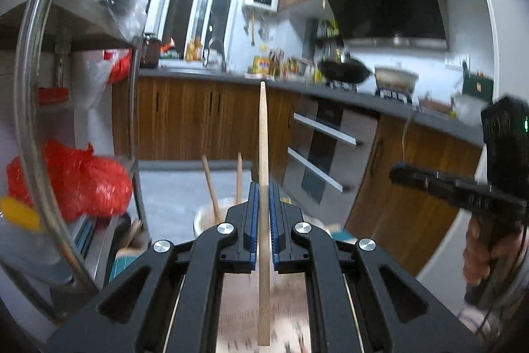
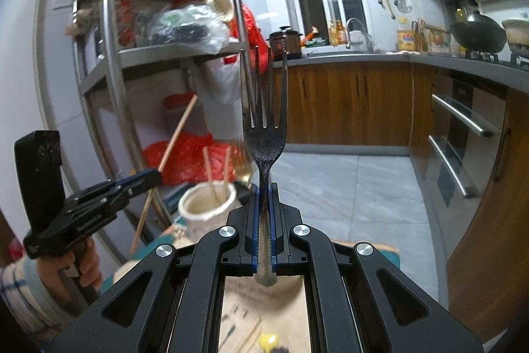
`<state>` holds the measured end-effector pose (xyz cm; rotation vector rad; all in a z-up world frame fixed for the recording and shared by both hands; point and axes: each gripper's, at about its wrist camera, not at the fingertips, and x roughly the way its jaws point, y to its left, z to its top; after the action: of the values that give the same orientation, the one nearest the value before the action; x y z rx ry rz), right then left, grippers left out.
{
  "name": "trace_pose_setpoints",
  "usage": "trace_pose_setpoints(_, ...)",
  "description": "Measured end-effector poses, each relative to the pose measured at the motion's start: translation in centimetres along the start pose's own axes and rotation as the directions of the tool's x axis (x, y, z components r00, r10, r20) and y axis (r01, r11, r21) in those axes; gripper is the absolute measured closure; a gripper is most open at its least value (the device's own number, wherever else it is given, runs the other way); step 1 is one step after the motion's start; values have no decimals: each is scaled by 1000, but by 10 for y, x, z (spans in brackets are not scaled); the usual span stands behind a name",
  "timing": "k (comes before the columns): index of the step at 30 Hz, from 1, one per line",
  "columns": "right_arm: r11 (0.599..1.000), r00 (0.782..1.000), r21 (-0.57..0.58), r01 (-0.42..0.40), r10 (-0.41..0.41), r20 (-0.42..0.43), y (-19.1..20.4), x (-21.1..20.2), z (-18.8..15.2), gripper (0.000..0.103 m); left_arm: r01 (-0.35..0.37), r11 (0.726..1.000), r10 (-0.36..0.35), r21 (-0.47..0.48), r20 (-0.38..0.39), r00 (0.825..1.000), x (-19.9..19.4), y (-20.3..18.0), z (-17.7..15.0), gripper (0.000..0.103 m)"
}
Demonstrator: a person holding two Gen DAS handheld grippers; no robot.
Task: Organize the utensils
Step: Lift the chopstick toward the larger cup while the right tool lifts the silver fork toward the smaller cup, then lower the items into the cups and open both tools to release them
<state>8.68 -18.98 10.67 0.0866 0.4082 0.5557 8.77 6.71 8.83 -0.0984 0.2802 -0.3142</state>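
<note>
Nearest the left wrist camera, the left tongs (image 1: 263,220), black with blue ribbed pads, are pinching a single pale wooden chopstick (image 1: 263,154) that stands nearly upright between them, its thin tip toward 12 o'clock and its butt hanging below the pads over a blurred tan printed sheet (image 1: 241,320). Just beyond the pads, toward 11 o'clock, sits a cream ceramic utensil holder (image 1: 206,220) with two more wooden sticks (image 1: 211,187) leaning in it. At 9 o'clock a stainless steel rack (image 1: 29,108) holds a crumpled red plastic bag (image 1: 76,177). At 3 o'clock the right tongs (image 1: 396,171) show from the side, carried by a hand (image 1: 486,257) on the grip. In the right wrist view the right tongs (image 2: 264,220) are pressed onto the handle of a dark speckled metal fork (image 2: 264,148), held upright with its four tines toward 12 o'clock and the rounded handle end poking out below the pads. The same cream holder (image 2: 198,214) stands at 10 o'clock of those pads, well apart from the fork. At 9 o'clock the left tongs (image 2: 155,177) appear from the side with the chopstick (image 2: 175,134) slanting through them, and a hand (image 2: 82,260) with a checked sleeve grips the handle. The far grey bench (image 2: 363,57) at 1 o'clock carries a black wok (image 2: 479,33) and bottles; wooden cabinets run beneath it.
</note>
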Motion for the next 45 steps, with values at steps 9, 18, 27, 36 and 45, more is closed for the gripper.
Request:
trace_pose_setpoints(9, 998, 999, 66, 13, -15, 36, -9, 34, 17, 97, -7, 997, 14, -72, 96, 995, 48, 23, 19, 97)
trace_pose_setpoints(18, 995, 999, 93, 44, -43, -14, -15, 66, 1, 97, -91, 990, 102, -106, 107, 989, 74, 34, 4, 97)
trace_pose_setpoints(27, 997, 994, 70, 46, -39, -98, -11, 86, -21, 97, -142, 990, 140, 22, 61, 988, 63, 19, -25, 97)
trace_pose_setpoints(36, 994, 987, 88, 71, -57, -150, -17, 98, -36, 97, -168, 986, 168, 7, -41, 985, 55, 29, -36, 97)
trace_pose_setpoints(45, 992, 983, 87, 89, -73, -171, -19, 104, -41, 97, -200, 980, 199, -9, -74, 977, 54, 36, -33, 57)
